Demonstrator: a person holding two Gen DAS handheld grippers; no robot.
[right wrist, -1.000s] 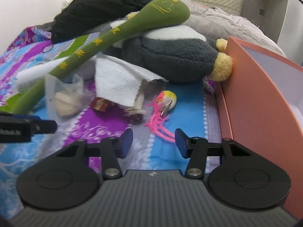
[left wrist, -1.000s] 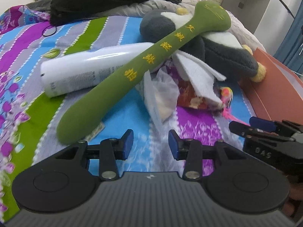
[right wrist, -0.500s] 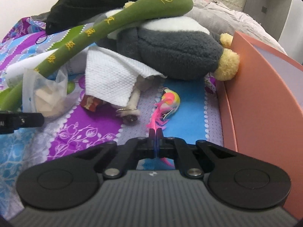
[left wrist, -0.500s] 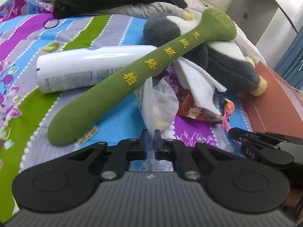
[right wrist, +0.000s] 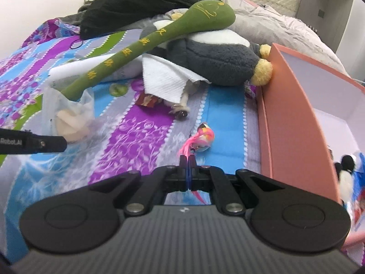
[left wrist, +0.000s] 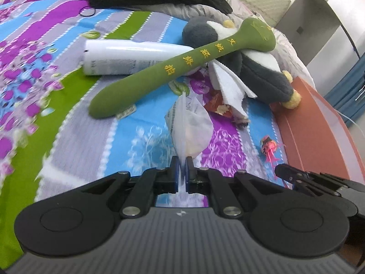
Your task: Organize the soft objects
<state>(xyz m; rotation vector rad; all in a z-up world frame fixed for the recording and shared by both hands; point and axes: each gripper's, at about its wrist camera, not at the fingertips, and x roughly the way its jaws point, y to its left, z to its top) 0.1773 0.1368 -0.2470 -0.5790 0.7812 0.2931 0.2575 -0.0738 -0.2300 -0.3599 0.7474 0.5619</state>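
On the bed (left wrist: 141, 134) the bulkiest soft thing is the grey and white plush toy (right wrist: 219, 61), squashy and light by the look of it, lying against the wall of the orange box (right wrist: 294, 123); it would best be taken by a fold of its body. Across it leans the long green plush stick (left wrist: 182, 66), limp enough to sag, so a hold near its middle seems wisest. A crumpled white tissue (right wrist: 166, 80) lies tucked under the toy. The orange box stands open at the bed's right edge, and what shows inside is blurred, perhaps a small black and white toy and something blue. The thin plastic bag (left wrist: 191, 125) holds a pale soft lump; its film is slippery and weighs almost nothing, and the left gripper (left wrist: 181, 173) is pinched tight on its near seam, the bag standing up just ahead of it on the bed. Smallest is the pink feathered toy (right wrist: 203, 137), featherlight and frail, lying near the box wall; the right gripper (right wrist: 187, 166) is clamped on its trailing pink strands.
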